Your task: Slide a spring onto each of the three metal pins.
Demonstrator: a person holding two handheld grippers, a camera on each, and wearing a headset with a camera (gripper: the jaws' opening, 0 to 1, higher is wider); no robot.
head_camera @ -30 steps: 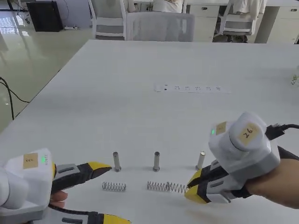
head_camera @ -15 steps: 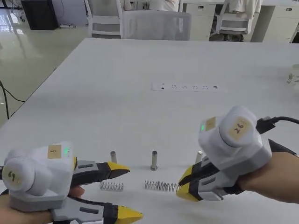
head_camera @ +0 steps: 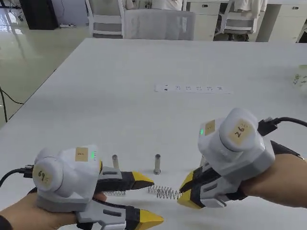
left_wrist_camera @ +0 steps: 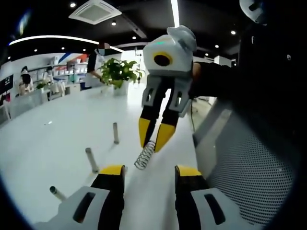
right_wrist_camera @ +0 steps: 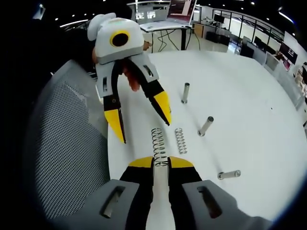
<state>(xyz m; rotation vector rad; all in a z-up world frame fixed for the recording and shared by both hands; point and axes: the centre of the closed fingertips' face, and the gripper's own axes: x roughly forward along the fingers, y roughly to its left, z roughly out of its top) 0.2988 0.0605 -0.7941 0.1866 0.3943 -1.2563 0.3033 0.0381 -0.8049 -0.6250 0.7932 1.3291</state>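
Two metal pins stand upright on the white table; the right gripper view shows three pins. My right gripper is shut on one end of a long spring, which sticks out level towards the left. A shorter spring lies on the table beside it. My left gripper is open, its yellow tips either side of the long spring's free end, not touching it.
A white power strip lies mid-table beyond the pins. Grey chairs stand at the table's far edge. The table's left edge drops to the floor.
My left gripper has moved right, up to the free end of the long spring. The right gripper has drifted slightly left, still holding that spring.
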